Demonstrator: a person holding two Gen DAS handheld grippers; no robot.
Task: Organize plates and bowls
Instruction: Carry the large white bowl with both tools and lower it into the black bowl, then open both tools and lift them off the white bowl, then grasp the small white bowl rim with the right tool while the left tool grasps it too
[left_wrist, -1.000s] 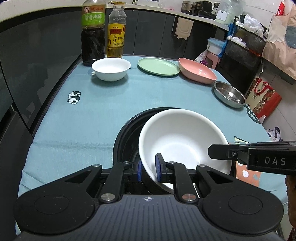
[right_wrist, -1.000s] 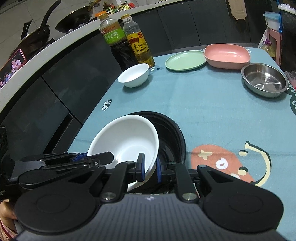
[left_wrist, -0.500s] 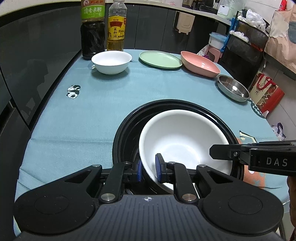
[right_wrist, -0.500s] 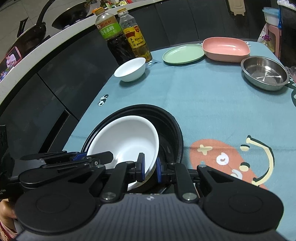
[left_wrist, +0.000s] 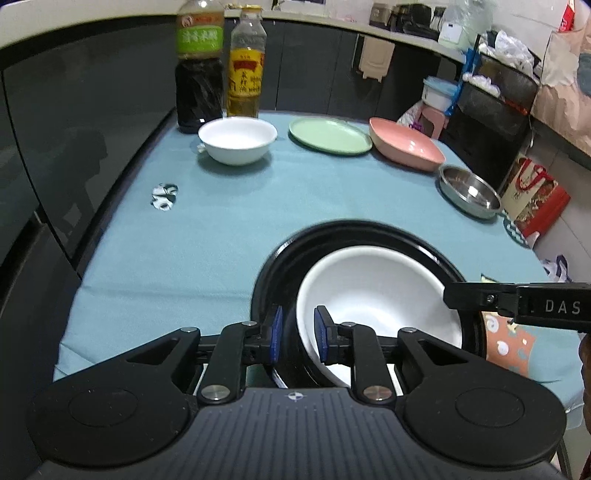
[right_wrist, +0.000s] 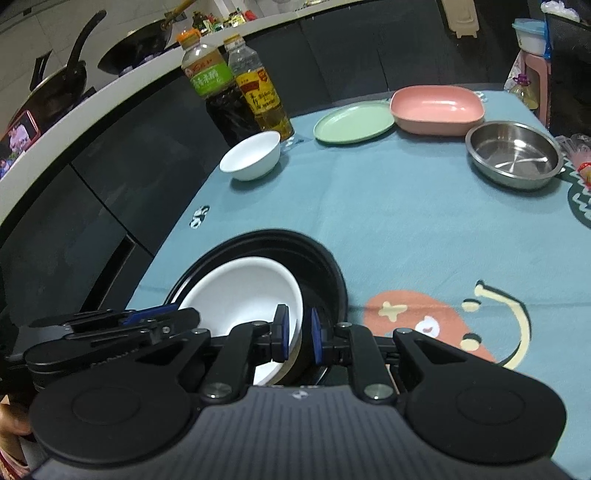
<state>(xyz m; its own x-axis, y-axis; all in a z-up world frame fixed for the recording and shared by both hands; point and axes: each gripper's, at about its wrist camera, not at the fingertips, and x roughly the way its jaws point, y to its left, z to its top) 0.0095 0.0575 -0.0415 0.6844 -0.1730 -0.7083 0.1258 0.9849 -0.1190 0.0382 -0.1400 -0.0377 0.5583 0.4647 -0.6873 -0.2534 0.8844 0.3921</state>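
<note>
Bowls are being nested at the near edge of the table (left_wrist: 229, 229): a large white bowl (left_wrist: 376, 291) sits inside a wider black bowl (left_wrist: 280, 266), off-centre toward the right side of it as seen from the left wrist. The left gripper (left_wrist: 297, 334) straddles the near-left rims of both, and its jaws are opening; the blue pads no longer seem to press the white rim, which stands in the gap. The right gripper (right_wrist: 296, 334) is narrow and clamps the white bowl's rim, seemingly with the black wall, on the opposite side. Farther back on the blue cloth wait a small white bowl (left_wrist: 237, 140), a green plate (left_wrist: 330, 134), a pink dish (left_wrist: 405, 144) and a steel bowl (left_wrist: 469, 192), well apart from the stack, with a dark sauce bottle (left_wrist: 200, 66) and an oil bottle (left_wrist: 246, 68) just behind the small bowl. The risks from here look mostly like release errors. With one side freed and the other still pinched, the white bowl could tip or slide down the black wall and clatter. If the left hand backs away before the pads clear both rims, a pad may hook an edge and drag the pair toward the table's near edge, which lies close. Lifting the right side alone would tilt the stack.
</note>
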